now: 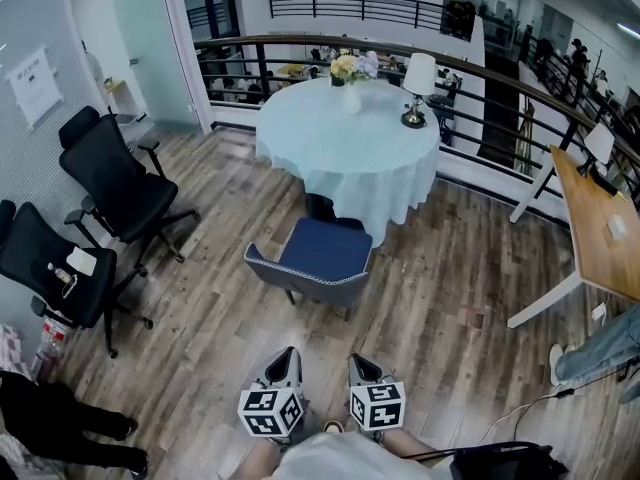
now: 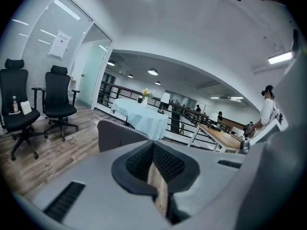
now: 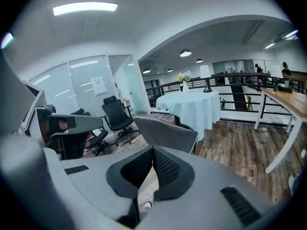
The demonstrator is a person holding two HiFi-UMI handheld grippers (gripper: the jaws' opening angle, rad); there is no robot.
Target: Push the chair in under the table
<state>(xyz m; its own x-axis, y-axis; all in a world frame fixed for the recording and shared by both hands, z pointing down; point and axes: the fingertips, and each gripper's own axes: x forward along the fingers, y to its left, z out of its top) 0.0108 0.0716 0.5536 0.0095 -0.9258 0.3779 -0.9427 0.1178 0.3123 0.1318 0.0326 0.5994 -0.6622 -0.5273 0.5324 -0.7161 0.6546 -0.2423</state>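
Note:
In the head view a chair (image 1: 320, 258) with a blue seat and a grey back stands pulled out from the round table (image 1: 350, 138), which wears a light blue cloth. The chair's back faces me. Both grippers are low in that view, a stretch of floor short of the chair. My left gripper (image 1: 283, 360) and right gripper (image 1: 362, 363) sit side by side, both shut and empty. In the left gripper view the grey chair back (image 2: 120, 135) rises beyond the shut left gripper (image 2: 153, 150), apart from it. The right gripper view shows the chair back (image 3: 165, 133) ahead of the shut right gripper (image 3: 152, 152).
Two black office chairs (image 1: 115, 183) (image 1: 50, 263) stand by the left wall. A wooden desk (image 1: 600, 228) is at the right, with a person's leg (image 1: 600, 353) near it. A dark railing (image 1: 480, 78) curves behind the table. A lamp (image 1: 417, 88) and flowers (image 1: 348, 68) stand on the cloth.

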